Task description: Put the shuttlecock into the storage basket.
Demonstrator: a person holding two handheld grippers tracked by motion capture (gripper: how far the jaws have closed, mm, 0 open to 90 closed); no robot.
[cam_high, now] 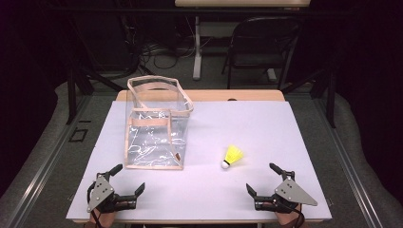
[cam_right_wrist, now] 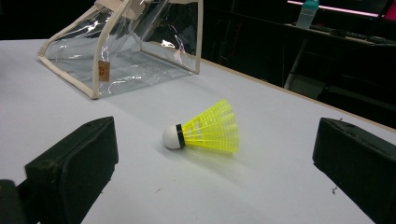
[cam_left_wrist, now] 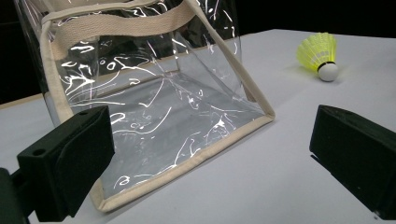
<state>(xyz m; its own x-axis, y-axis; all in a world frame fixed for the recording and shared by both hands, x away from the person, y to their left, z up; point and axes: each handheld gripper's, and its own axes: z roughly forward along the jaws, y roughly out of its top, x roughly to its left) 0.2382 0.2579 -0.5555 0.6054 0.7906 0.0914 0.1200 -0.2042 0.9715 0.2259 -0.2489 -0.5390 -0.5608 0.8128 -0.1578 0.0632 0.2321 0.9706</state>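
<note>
as glare streaks clear bag [cam_high: 154, 128] | shuttlecock [cam_high: 232, 156] visible | bag contents unclear

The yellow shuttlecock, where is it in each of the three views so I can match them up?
High view: the shuttlecock lies on the table, right of centre, white tip toward the near edge.
Left gripper view: upper right, on its side.
Right gripper view: centre, between the two open jaws, white tip pointing left.
Shared landmark: the clear bag with beige trim, standing to the shuttlecock's left in the high view and apart from it in all three views.
</note>
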